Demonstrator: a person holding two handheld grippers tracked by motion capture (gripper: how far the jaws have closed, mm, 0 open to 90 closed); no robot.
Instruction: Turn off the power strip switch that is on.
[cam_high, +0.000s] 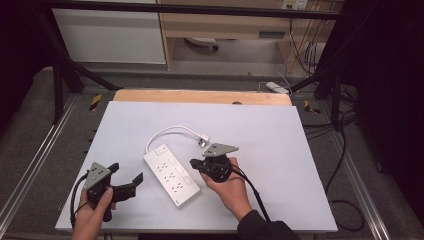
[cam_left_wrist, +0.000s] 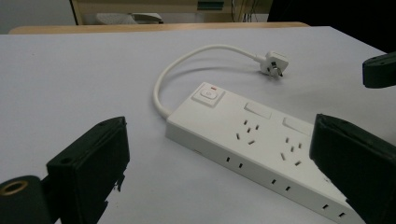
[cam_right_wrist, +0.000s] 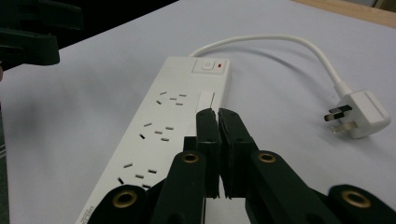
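**Right gripper closed above strip, left gripper wide open beside it**

Right gripper (cam_high: 196, 164): jaws all but together, a thin slit left between the pads, nothing held. Hangs just over the right long edge of the power strip (cam_high: 171, 174), near its middle, pointing left across it. In the right gripper view (cam_right_wrist: 218, 122), tips over the white face beside a small rocker switch, above the surface, contact impossible to confirm. Carried in the right hand (cam_high: 227, 187), dark sleeve at the near edge, grey plate on top, cable trailing near and right.

Left gripper (cam_high: 127, 177): jaws spread wide, empty. Sits low at the near left of the table (cam_high: 280, 150), just left of the strip, apart from it, tips aimed right and slightly far. In the left gripper view (cam_left_wrist: 219, 154), one black jaw at each side, strip lying between and beyond them. Held in the left hand (cam_high: 92, 212), cable looping down at the left.

Strip: white, flat on the table, near centre, set diagonally, far end to the left, near end to the right. Main switch (cam_left_wrist: 208, 94) with a small red mark at the far end, three socket groups along the face. White cord (cam_high: 170, 131) curving out from the far end, arching right, ending in the plug (cam_high: 203, 140), pins showing, loose on the table just beyond the right gripper.

Beyond the table: a wooden edge, then a shelf unit and cables on the floor.
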